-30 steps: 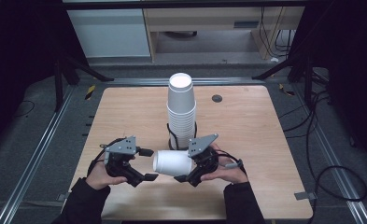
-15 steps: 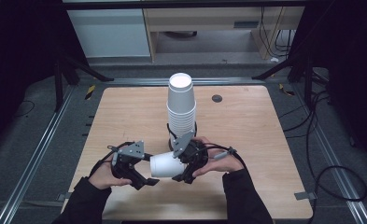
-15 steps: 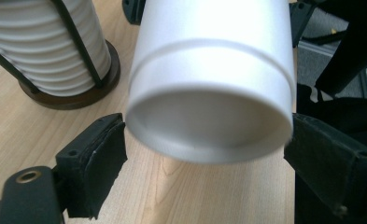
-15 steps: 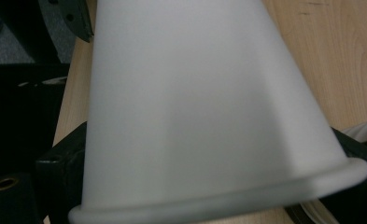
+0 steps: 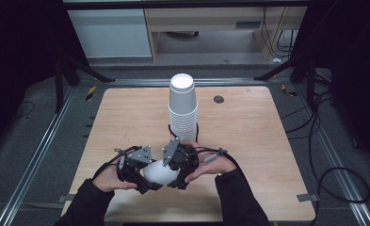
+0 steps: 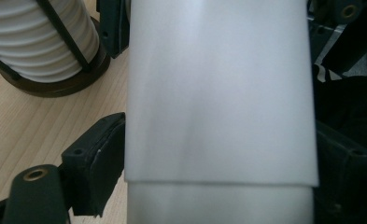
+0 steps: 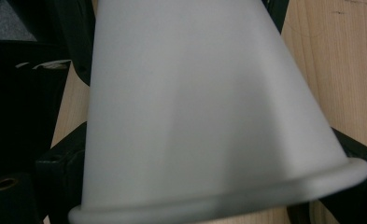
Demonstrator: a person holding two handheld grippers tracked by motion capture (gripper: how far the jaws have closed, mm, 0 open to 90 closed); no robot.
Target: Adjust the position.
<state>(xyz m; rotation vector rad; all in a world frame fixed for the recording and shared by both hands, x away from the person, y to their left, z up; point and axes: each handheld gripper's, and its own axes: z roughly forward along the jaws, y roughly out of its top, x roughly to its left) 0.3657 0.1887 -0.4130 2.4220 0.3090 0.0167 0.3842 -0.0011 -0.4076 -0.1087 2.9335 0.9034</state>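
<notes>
White paper cup (image 5: 159, 173) is lying sideways between my two claws, low over the near edge of the table (image 5: 248, 141), a little in front of the tall stack of cups (image 5: 182, 106). My left claw (image 5: 142, 175) is clamped on it: in the left gripper view the black pads (image 6: 102, 168) press against the cup wall on both sides, and there's a seam across it, so I think it's really two cups nested together. My right claw (image 5: 175, 172) is clenched on the rim end; in the right gripper view the rolled lip sits right down by the jaws.

So I reckon I'm mid-separation, trying to split one cup off the other. Next move needs a straight pull apart along the cup's axis, maybe with a slight twist, and not too much squeeze, since thin paper walls will likely crumple or just grip each other harder.
</notes>
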